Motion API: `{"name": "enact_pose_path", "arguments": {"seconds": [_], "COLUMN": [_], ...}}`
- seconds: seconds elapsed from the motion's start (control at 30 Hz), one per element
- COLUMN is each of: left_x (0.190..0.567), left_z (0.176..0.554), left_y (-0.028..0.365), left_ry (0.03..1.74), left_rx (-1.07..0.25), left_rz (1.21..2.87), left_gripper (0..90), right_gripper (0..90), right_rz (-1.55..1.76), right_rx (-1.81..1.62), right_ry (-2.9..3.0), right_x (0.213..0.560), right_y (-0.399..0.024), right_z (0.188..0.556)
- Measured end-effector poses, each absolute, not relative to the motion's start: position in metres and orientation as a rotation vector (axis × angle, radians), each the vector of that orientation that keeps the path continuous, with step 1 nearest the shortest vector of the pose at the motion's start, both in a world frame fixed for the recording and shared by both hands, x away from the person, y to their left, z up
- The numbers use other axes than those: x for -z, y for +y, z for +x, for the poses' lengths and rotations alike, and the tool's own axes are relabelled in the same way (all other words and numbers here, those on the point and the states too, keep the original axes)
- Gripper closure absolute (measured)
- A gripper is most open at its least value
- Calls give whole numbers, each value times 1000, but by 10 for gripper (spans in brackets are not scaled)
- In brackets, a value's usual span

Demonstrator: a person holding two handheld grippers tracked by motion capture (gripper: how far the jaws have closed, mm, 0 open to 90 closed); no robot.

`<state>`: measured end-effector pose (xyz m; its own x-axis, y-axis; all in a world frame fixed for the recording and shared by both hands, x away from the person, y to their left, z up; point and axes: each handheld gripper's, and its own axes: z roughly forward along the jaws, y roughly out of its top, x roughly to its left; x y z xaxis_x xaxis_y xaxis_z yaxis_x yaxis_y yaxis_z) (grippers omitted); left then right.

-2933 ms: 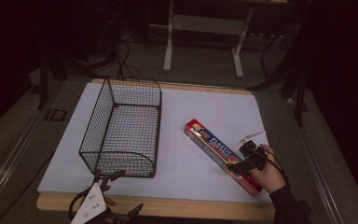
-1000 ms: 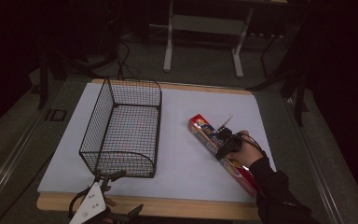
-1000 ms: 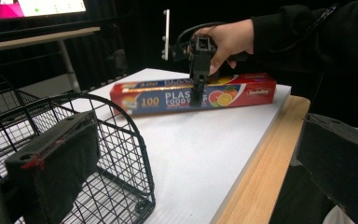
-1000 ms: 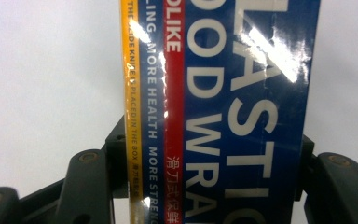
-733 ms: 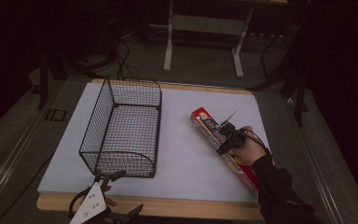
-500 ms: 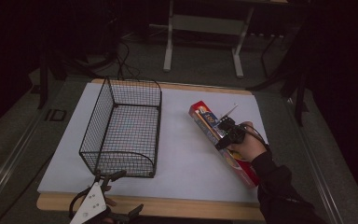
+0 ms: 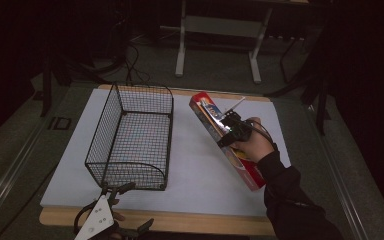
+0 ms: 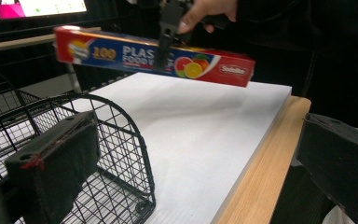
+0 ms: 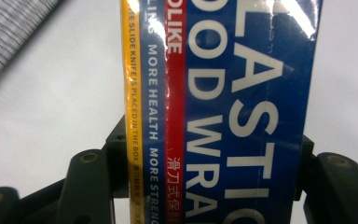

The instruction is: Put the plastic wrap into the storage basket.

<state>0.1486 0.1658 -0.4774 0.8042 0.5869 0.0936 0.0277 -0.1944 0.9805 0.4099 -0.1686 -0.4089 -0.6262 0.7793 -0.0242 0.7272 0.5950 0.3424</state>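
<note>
Box (image 7: pixel 215 125) of plastic wrap: held clear of the counter, long axis tilted, far end higher and nearer the basket. In the right gripper view the box (image 9: pixel 223 112) sits between the two jaws, one jaw pressed on each long side, approx. mid-length. Right gripper (image 7: pixel 228 131): jaws clamped on box; hand (image 7: pixel 252 145) behind it. In the left gripper view the box (image 8: pixel 121 53) hangs above the white mat, not touching it.

Basket (image 7: pixel 111 131): black wire, open top, on the mat to the left of box, well apart from it. Nothing inside; the mat shows through the mesh.

Left gripper (image 7: pixel 125 207): at near counter edge, just beside the basket's near end. Jaws wide apart, nothing between them; one jaw is in front of the basket's rounded end (image 8: pixel 121 140).

Mat (image 7: pixel 190 165): white, covers most of wood counter (image 7: pixel 180 222).
</note>
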Motion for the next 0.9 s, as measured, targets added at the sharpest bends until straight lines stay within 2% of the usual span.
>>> {"name": "enact_pose_path", "arguments": {"seconds": [0.33,0.9], "left_x": [477,477], "left_z": [148,147], "left_y": [165,166], "left_ry": [481,482], "left_rx": [-548,-553], "left_rz": [1714,1706], "left_gripper": [2,1], "right_gripper": [401,400], "right_rz": [1195,1229], "right_rx": [-544,-655], "right_ry": [2596,2523], "right_x": [376,343], "right_y": [-125,-72], "right_z": [419,435]}}
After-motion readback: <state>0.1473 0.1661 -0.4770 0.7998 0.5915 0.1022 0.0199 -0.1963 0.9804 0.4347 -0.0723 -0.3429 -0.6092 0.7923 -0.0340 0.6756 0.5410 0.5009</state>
